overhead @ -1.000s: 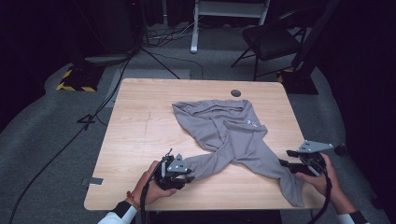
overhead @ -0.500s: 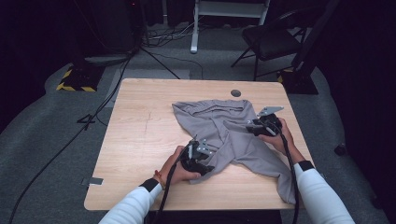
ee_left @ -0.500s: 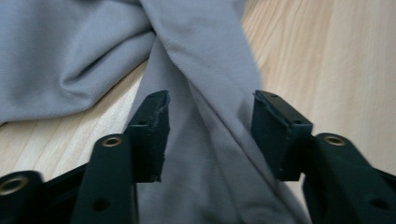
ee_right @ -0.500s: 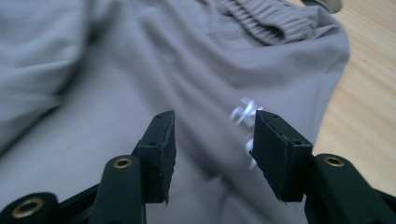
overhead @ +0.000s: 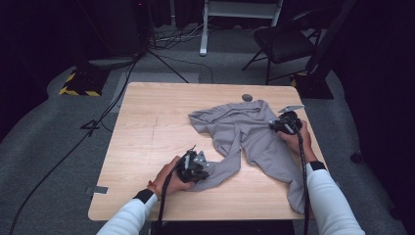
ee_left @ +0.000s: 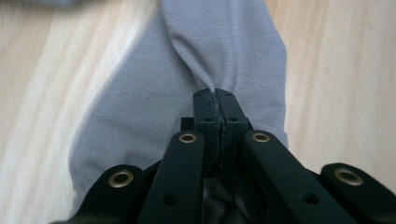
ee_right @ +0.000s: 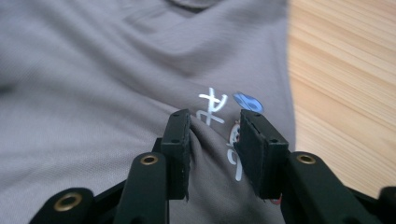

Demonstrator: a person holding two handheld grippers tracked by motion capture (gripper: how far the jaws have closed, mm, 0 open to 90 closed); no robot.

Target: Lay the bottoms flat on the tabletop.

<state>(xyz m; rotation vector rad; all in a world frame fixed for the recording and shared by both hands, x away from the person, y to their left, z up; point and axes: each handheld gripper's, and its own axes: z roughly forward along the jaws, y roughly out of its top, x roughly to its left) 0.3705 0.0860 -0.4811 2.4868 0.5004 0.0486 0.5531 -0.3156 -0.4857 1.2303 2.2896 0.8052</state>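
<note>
Both jaws meet grey shirt (overhead: pixel 244 132): left gripper (ee_left: pixel 215 100) clamps it, right gripper (ee_right: pixel 214 135) straddles it, parted.

a dark studio: floor cables (overhead: pixel 122 93), stand (overhead: pixel 205 29), lone wooden table (overhead: pixel 147 137).

We see the left gripper (overhead: pixel 195 165) pulled back toward 7 o'clock, dragging the grey shirt (overhead: pixel 254 139) sleeve. The right gripper (overhead: pixel 283 123) has moved out toward 3 o'clock.
</note>
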